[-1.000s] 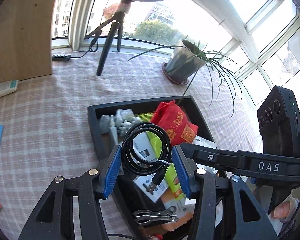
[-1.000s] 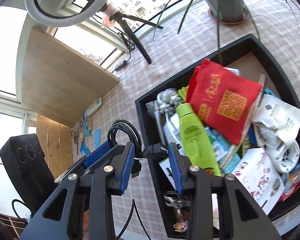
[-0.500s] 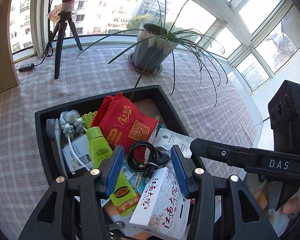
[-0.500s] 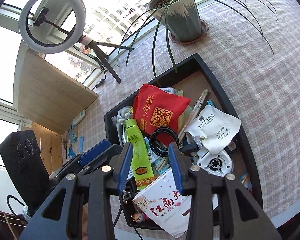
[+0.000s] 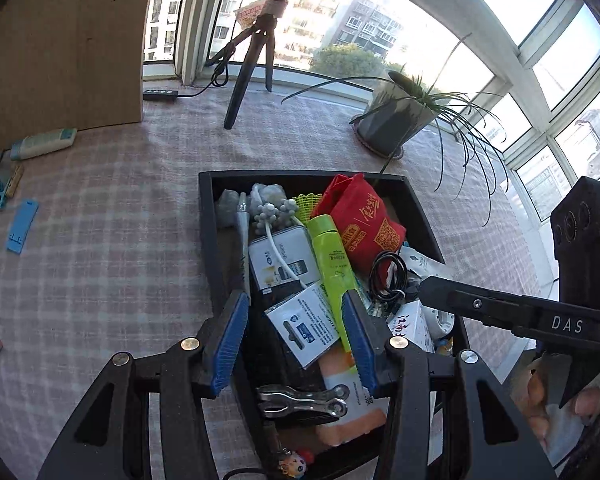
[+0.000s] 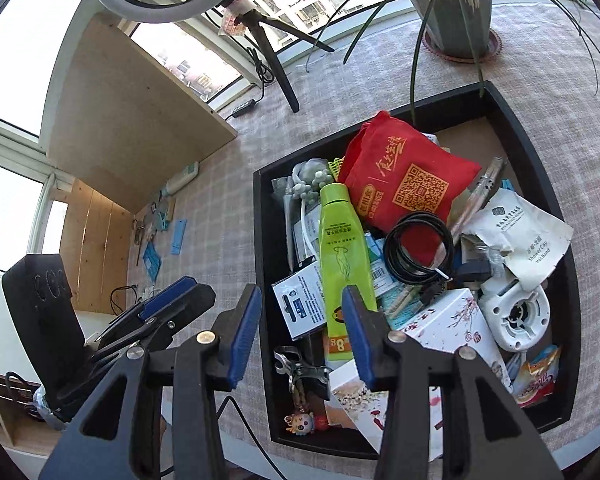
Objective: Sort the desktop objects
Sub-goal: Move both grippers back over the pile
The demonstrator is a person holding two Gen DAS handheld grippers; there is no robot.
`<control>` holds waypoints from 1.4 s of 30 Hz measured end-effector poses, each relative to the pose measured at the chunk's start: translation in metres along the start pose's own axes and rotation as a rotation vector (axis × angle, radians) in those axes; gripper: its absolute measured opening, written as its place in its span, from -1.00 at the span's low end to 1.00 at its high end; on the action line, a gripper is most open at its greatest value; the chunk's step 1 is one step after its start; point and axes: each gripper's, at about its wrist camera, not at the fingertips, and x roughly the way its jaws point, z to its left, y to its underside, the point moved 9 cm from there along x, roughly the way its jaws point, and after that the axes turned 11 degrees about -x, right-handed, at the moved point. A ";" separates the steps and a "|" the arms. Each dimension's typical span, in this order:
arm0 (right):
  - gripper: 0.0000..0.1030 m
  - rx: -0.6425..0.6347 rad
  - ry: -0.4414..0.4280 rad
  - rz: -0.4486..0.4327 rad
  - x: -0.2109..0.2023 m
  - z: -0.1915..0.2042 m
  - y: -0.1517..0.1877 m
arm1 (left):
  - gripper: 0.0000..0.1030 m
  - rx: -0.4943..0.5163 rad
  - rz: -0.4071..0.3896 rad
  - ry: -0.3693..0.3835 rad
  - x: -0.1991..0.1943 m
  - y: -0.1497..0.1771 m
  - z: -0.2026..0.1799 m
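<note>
A black tray (image 5: 206, 220) (image 6: 260, 240) on the checked tablecloth is full of objects. A coiled black cable (image 5: 386, 276) (image 6: 418, 248) lies in it, on the red pouch (image 5: 364, 224) (image 6: 404, 176) beside a green tube (image 5: 334, 260) (image 6: 340, 256). My left gripper (image 5: 296, 336) is open and empty above the tray's near left part. My right gripper (image 6: 300, 328) is open and empty over the tray's left wall. The right gripper's arm also shows in the left wrist view (image 5: 512, 312).
A potted plant (image 5: 396, 124) (image 6: 456, 4) and a ring-light tripod (image 5: 248, 68) (image 6: 268, 56) stand behind the tray. A wooden board (image 5: 60, 40) stands at the left. Blue pieces (image 5: 22, 226) and a remote (image 5: 44, 144) lie on the cloth at the left. A metal clip (image 5: 300, 400) lies at the tray's near end.
One second ago the cable hung between my left gripper's fingers. It now lies loose in the tray on the red pouch. Both grippers have pulled back toward the tray's near left side.
</note>
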 end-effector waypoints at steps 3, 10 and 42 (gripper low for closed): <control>-0.17 -0.039 -0.005 0.014 0.018 0.029 0.000 | -0.11 -0.038 -0.001 -0.017 -0.012 -0.001 0.042; -0.16 -0.137 -0.009 0.064 0.072 0.108 0.001 | -0.11 -0.155 -0.016 -0.095 -0.045 -0.004 0.163; -0.11 -0.164 -0.121 0.292 0.307 0.254 -0.074 | -0.26 -0.251 0.012 -0.170 -0.016 -0.097 0.353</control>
